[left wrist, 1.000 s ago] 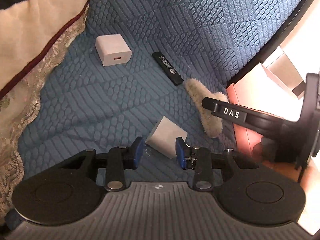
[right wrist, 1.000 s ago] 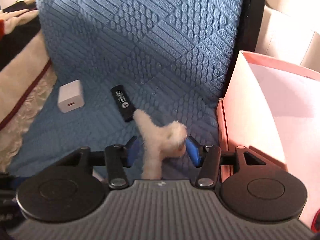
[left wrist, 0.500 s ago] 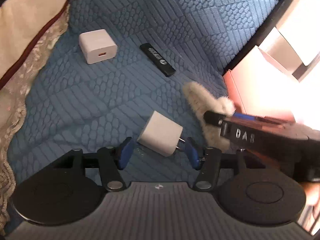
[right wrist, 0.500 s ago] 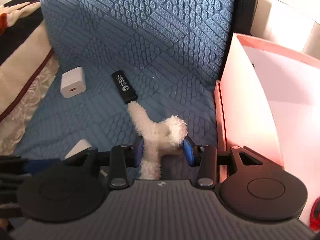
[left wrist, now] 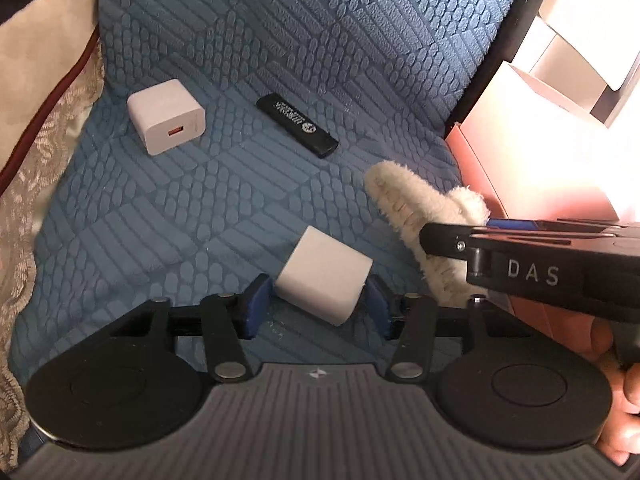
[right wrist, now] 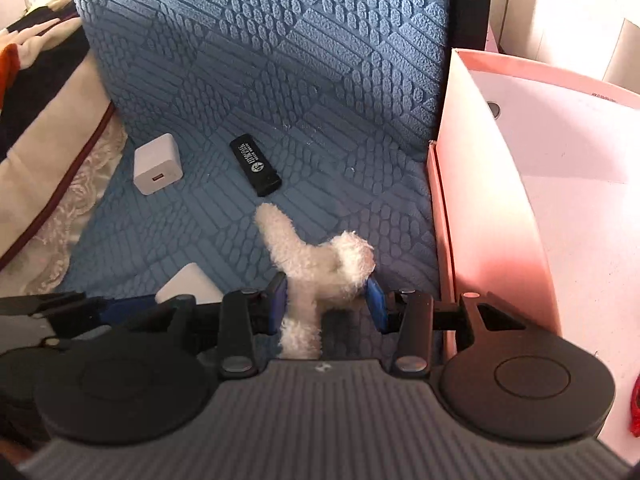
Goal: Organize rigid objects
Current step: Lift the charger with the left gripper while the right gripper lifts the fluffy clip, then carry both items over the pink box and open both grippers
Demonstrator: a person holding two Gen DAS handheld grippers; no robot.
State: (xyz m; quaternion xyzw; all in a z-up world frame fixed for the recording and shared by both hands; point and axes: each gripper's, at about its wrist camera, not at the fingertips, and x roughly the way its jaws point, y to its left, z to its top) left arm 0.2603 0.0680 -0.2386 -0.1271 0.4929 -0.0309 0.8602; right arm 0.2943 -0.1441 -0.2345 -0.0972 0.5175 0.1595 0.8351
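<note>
Closed since earlier: both grippers | pink box (right wrist: 500, 240) — landmark, right edge | right hand-held gripper (right wrist: 326, 300) clamped on fluffy toy (right wrist: 320, 264) beside box | left hand-held gripper (left wrist: 318, 300) clamped on white charger (left wrist: 324, 280) — left of toy

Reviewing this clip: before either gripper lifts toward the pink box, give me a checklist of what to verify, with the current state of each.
1. Left gripper jaws on the near white charger: ok, both pads touch its sides.
2. Right gripper jaws on the fluffy white item: ok, squeezed.
3. Charger seated squarely: not ok, it sits tilted.
4. Pink box open: ok.
5. Second white charger and black USB stick outside both grasps: ok, lying apart on the blue cushion.
6. Grip firmness for lifting: cannot tell.
</note>
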